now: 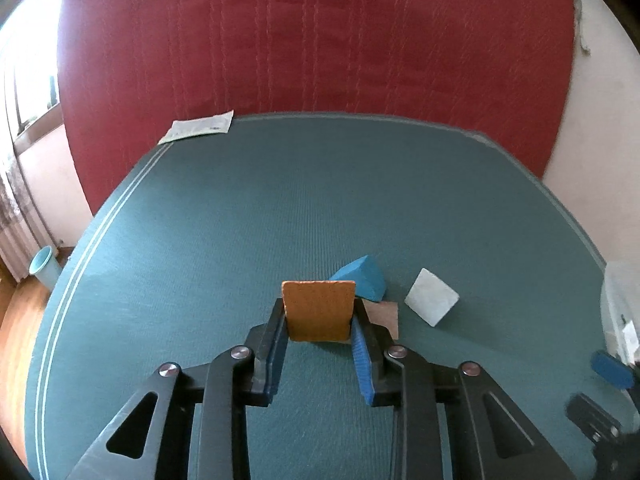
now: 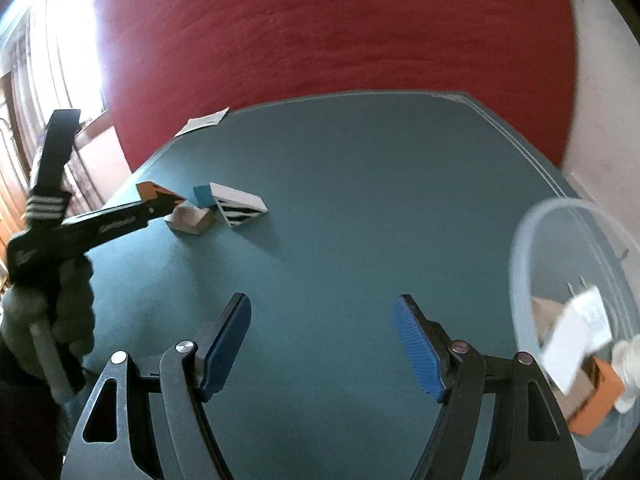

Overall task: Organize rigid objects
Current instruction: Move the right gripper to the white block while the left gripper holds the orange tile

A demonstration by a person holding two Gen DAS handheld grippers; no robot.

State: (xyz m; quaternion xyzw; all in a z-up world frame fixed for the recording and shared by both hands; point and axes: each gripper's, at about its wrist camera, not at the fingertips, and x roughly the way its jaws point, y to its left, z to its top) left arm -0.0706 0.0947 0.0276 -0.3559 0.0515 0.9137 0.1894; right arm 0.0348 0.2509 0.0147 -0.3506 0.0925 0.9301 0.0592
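Note:
My left gripper (image 1: 319, 316) is shut on an orange block (image 1: 319, 310) and holds it just above the teal table mat (image 1: 240, 220). In the right wrist view the left gripper (image 2: 162, 202) shows at the left with the orange block (image 2: 150, 189). Beyond it lie a blue wedge (image 1: 362, 278), a plain tan block (image 1: 385, 312) and a white block (image 1: 431, 297). My right gripper (image 2: 322, 334) is open and empty above the mat. Beside it on the right stands a clear plastic container (image 2: 536, 232) with several blocks and a white plug inside.
A red upholstered backrest (image 1: 320, 40) rises behind the table. A white paper packet (image 1: 198, 126) lies at the far left edge. A light blue cup (image 1: 44, 266) stands on the wooden floor at the left.

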